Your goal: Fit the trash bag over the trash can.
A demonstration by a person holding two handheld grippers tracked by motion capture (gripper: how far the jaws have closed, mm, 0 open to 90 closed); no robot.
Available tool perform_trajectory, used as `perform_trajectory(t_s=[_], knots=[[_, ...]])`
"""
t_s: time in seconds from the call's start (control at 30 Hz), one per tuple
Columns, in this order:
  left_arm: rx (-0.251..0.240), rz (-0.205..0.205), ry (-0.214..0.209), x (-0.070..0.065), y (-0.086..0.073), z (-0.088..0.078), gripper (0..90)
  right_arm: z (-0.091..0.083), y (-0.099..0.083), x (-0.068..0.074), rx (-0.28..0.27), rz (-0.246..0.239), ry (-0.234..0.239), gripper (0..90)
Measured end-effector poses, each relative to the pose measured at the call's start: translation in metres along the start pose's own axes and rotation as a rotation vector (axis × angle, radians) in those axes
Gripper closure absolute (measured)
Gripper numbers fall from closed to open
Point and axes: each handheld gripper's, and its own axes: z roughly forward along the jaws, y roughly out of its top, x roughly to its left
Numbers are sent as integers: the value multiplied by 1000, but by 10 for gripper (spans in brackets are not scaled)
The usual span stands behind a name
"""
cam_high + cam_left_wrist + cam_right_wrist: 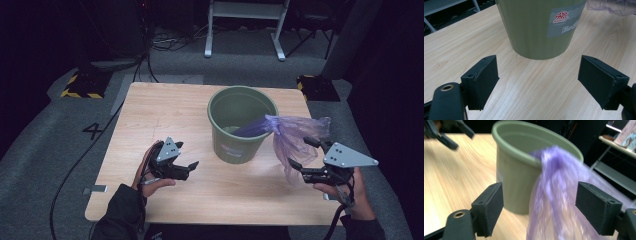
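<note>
A green plastic bin (239, 124) stands upright on the wooden table (150, 115). A thin purple bag (290, 135) lies partly inside it and hangs over the rim down the bin's right side. My right gripper (304, 154) is open just right of the bin, and the hanging bag (554, 202) falls between its jaws without either pad pressing on it. My left gripper (186, 156) rests open on the table left of the bin, with only bare wood between its jaws. The bin (537, 27) with its white label is just ahead of the left gripper (537, 82).
The table ends close behind the bin and just right of my right hand. Grey carpet with cables (75, 165) surrounds it. A white metal frame (245, 25) stands at the back, and yellow-black striped bases (80, 87) sit beside the far corners.
</note>
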Motion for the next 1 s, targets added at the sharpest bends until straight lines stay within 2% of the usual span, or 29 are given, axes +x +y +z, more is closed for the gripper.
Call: perform_trajectory(t_s=[0.1,0.13,0.17,0.2,0.23,0.27,0.33,0.47,0.5,0.53,0.57,0.6,0.63,0.67,0.7,0.73,0.77,0.8,0.83,0.93,0.97,1.0], knots=[[-2,-4,-4,-2,1,0,160,6,-10,0,30,6,-8,280],[-7,3,-5,-4,2,0,160,12,-17,-2,58,17,-29,420],[-11,2,-6,-6,2,-1,160,13,-20,-3,67,18,-18,520],[-14,3,-10,-7,2,-1,160,16,-23,-3,74,23,-1,557],[-14,3,-10,-7,2,-1,160,16,-23,-3,74,23,-1,557],[-13,14,-14,-11,3,0,160,21,-27,-5,88,19,32,725],[-13,15,-16,-12,4,0,160,23,-29,-5,87,20,42,810],[-19,32,-26,-19,6,0,160,22,-25,-3,59,3,58,870],[-17,37,-26,-19,6,0,159,21,-24,-2,53,-1,56,849],[-17,37,-26,-19,6,0,159,20,-23,-2,43,-6,55,789],[-15,41,-25,-19,6,0,160,18,-22,-2,31,-9,40,656],[-15,41,-25,-19,6,0,159,18,-22,-2,31,-9,40,656],[-15,37,-23,-18,5,0,159,15,-21,-2,27,-7,19,534],[-9,36,-17,-17,4,0,159,6,-20,-5,-2,11,-46,397],[-9,36,-17,-17,4,0,159,2,-21,-6,-20,32,-58,350],[-12,33,-15,-16,3,0,159,2,-21,-6,-20,32,-58,350],[-8,30,-11,-14,2,0,159,-9,-24,-10,-72,96,-69,272],[-8,30,-11,-14,2,0,159,-9,-24,-10,-72,96,-69,272],[-1,32,-2,-14,0,1,159,-17,-32,-13,-94,145,-84,203],[12,38,2,-15,-2,3,159,-19,-39,-12,-71,148,-100,204],[20,41,-1,-15,-3,4,159,-19,-44,-12,-56,148,-99,212],[24,47,-3,-16,-4,4,159,-17,-56,-13,-26,168,-99,213]])
